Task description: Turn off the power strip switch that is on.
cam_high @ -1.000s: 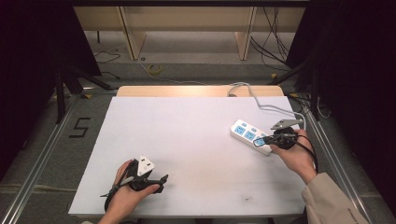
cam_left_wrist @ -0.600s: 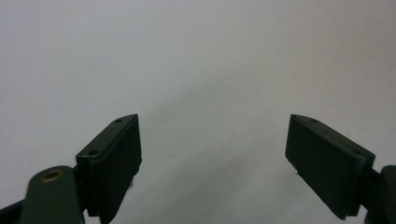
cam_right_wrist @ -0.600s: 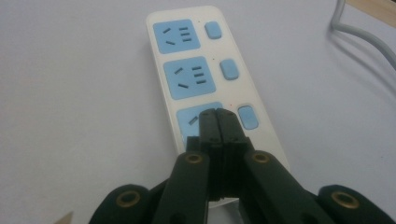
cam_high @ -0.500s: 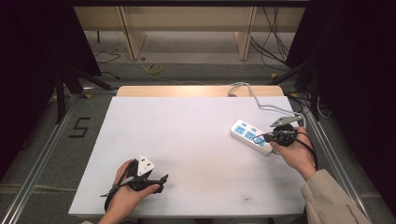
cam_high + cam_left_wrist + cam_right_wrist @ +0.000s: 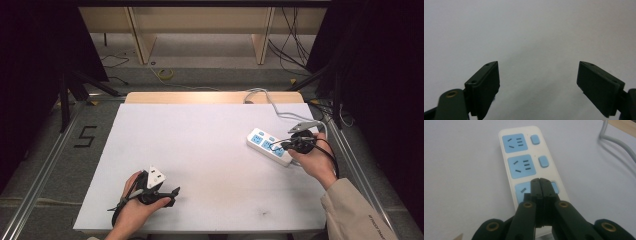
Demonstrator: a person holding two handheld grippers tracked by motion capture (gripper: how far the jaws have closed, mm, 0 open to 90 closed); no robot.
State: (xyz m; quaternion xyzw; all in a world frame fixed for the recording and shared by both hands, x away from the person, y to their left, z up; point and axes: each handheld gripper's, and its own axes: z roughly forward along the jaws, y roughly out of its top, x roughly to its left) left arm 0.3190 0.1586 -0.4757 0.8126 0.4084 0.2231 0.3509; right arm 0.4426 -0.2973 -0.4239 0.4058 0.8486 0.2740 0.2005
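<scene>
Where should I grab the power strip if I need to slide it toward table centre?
Probably across the short width of the power strip, at its near end by the right gripper, coming from above. It lies flat, long and narrow; the cable leaves the far end, so avoid that side.

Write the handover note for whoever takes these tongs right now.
Right tongs: shut, empty, tips over the near socket of the white power strip, beside its blue switch; whether they touch cannot be told.
Left tongs: open, empty, low over the bare white table at the near left.
Power strip: right side of the table, grey cable trailing off the far edge.
Done: nothing visible; no plug in any socket.
Left: probably pressing that near switch.
</scene>
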